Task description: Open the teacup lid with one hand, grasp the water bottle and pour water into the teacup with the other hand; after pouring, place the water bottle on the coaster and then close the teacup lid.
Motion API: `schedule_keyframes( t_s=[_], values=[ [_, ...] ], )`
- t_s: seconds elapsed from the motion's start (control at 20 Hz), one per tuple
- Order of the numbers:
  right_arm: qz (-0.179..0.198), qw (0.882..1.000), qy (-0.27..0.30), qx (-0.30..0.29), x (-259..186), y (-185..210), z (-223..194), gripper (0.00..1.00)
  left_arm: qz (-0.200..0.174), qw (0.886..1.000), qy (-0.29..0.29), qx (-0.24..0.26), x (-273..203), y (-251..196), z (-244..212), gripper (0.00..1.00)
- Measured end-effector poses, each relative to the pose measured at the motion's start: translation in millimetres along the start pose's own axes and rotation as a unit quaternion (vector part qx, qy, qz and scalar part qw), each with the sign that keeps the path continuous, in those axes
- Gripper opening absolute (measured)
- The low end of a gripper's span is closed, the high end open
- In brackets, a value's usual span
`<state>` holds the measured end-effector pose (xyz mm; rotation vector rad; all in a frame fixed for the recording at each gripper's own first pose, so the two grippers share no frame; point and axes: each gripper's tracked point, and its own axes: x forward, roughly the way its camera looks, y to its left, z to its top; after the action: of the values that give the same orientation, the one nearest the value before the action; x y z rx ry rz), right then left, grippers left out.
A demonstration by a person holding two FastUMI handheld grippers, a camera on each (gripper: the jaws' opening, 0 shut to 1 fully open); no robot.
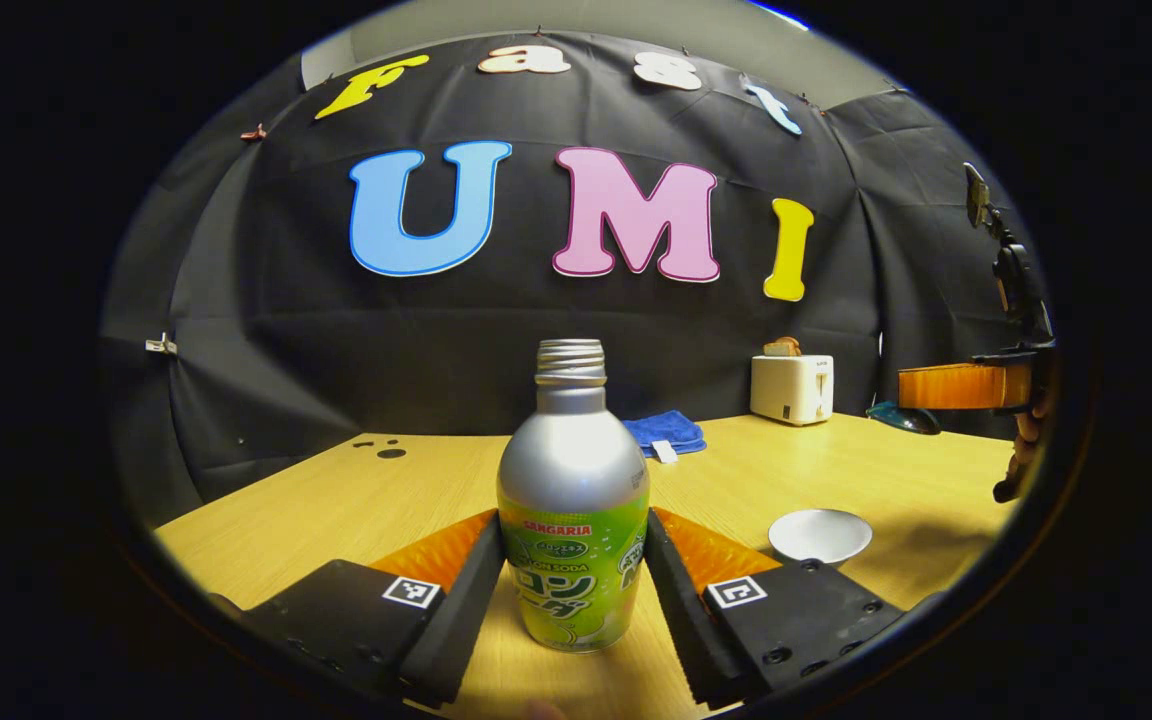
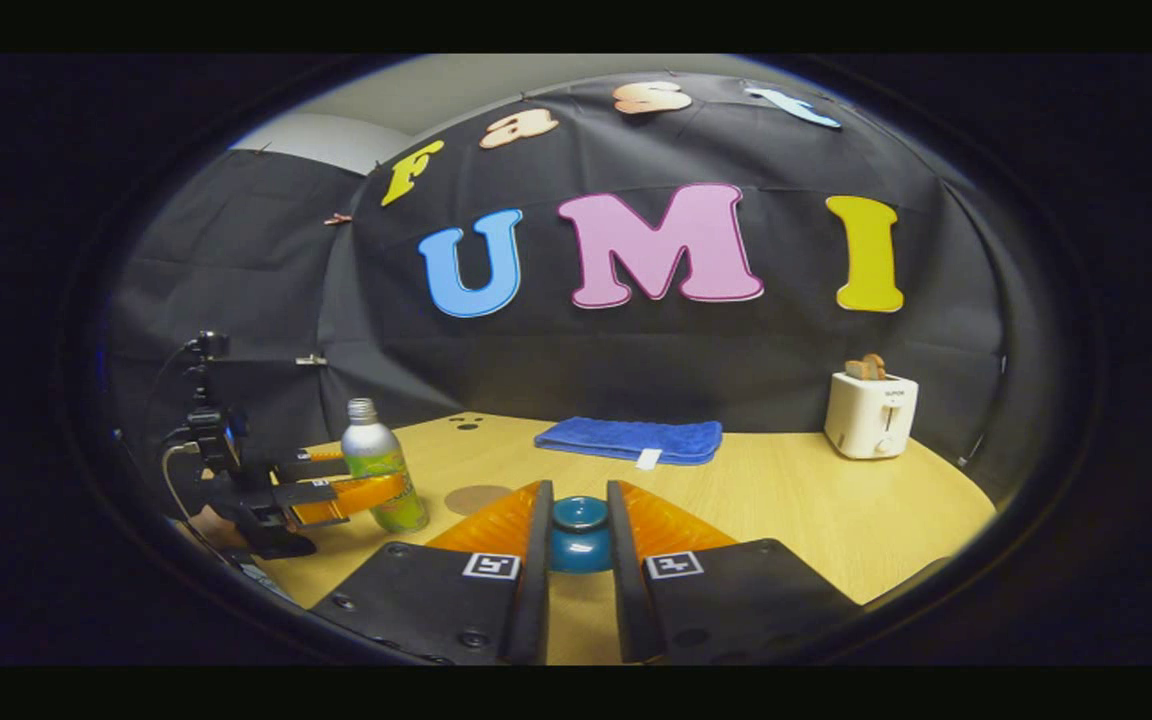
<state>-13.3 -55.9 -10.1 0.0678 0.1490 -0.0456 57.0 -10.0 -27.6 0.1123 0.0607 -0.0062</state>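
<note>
Two grips are set at once: your left gripper (image 1: 574,525) has its fingers pressed against both sides of the water bottle (image 1: 573,470), low on the label, and your right gripper (image 2: 579,500) is closed on the teacup lid (image 2: 579,545), which it holds up off the cup. The bottle stands upright on the table (image 1: 336,500), its neck uncapped. The open white teacup (image 1: 820,535) sits on the table to the bottle's right, near but not touching. In the right gripper view the round coaster (image 2: 476,497) lies just beside the bottle.

The risk from here is mostly in the pour. The bottle is smooth metal and you hold it low — tip it and the weight above the fingers may swing it in the grip, so the stream could miss the shallow, wide cup and run over the table. A fast tilt with no cap would likely gush. Watch the lid hand too: it hangs near the cup's side, where the bottle's neck could knock it. The lid looks pinched across its dome, so it may slip if you loosen.
</note>
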Motion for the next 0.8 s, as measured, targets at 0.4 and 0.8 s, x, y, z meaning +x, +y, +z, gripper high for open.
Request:
schedule_keyframes(
  t_s=[0.4,0.8],
  values=[
    [-0.034,0.999,-0.003,-0.003,-8,-30,3,0.26,0.044,0.960,0.005,0.275,-7,8,19,0.81],
    [-0.049,0.999,-0.020,0.006,-20,-48,16,0.31,0.037,0.856,0.000,0.516,1,-19,26,0.80]
  ],
)
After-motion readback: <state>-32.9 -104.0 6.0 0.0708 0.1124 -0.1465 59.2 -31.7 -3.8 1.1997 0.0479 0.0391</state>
